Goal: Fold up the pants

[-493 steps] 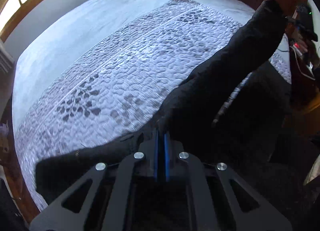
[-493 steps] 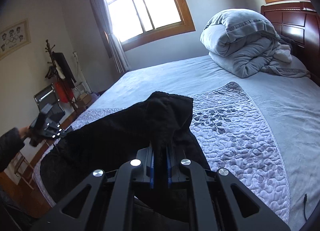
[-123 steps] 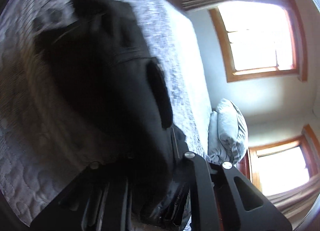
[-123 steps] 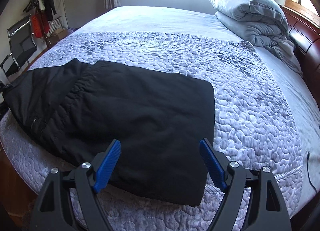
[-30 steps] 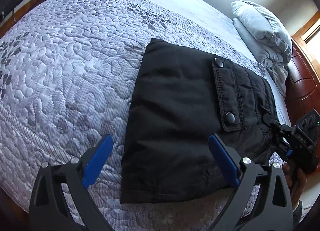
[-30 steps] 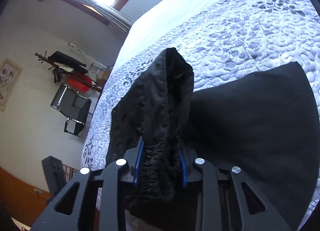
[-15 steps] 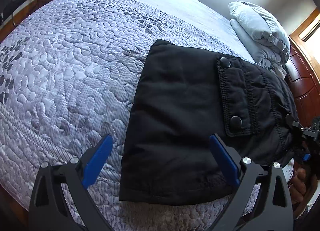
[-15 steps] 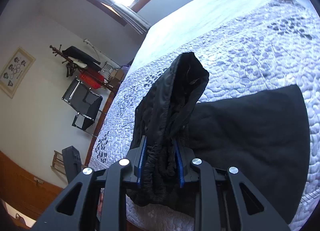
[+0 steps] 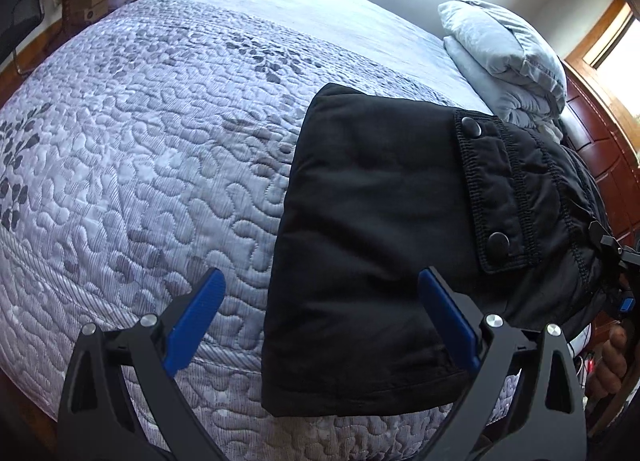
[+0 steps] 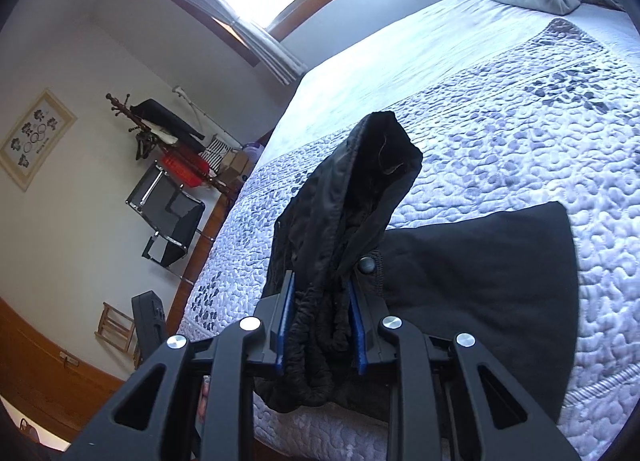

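1. Gripping bunched waistband cloth, the right gripper point(image 10: 319, 325) hides part of the black pants point(image 9: 380, 253).
2. Left gripper point(image 9: 320, 317) hangs with jaws spread wide, empty, above the pants' near edge.
3. Pants lie folded on the quilted bed point(image 9: 140, 165).

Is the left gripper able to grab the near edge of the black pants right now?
Probably yes. The left gripper is open with nothing between its fingers, and the folded black pants lie flat on the quilt just ahead. The right gripper only holds the far-side waistband.
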Demonstrator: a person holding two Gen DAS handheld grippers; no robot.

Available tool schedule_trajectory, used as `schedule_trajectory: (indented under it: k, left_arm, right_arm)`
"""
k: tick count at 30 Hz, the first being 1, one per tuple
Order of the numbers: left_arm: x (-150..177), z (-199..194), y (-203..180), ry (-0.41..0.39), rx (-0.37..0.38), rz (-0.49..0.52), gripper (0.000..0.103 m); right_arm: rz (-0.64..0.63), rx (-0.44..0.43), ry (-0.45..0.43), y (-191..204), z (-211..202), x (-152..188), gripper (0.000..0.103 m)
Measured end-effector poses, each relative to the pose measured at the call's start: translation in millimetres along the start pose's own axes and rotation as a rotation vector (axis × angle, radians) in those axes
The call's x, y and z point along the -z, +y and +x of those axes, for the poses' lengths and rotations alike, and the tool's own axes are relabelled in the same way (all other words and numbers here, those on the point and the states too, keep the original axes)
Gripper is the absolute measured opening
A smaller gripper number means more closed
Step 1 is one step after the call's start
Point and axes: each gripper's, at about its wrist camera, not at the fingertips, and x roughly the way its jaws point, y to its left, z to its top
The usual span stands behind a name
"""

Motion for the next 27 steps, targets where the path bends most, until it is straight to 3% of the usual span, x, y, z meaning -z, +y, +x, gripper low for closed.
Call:
schedule_trajectory:
  k: [12, 27]
  left_arm:
    - [1, 4, -36, 0.001, -0.001, 0.098, 0.097]
    - [6, 22, -63, 0.025, -0.052, 0.199, 0.097]
  right_arm:
    - [0.049, 0.057, -0.026, -33, -30, -2, 0.024]
    - [0.186, 0.111, 0.015, -98, -23, 21, 0.024]
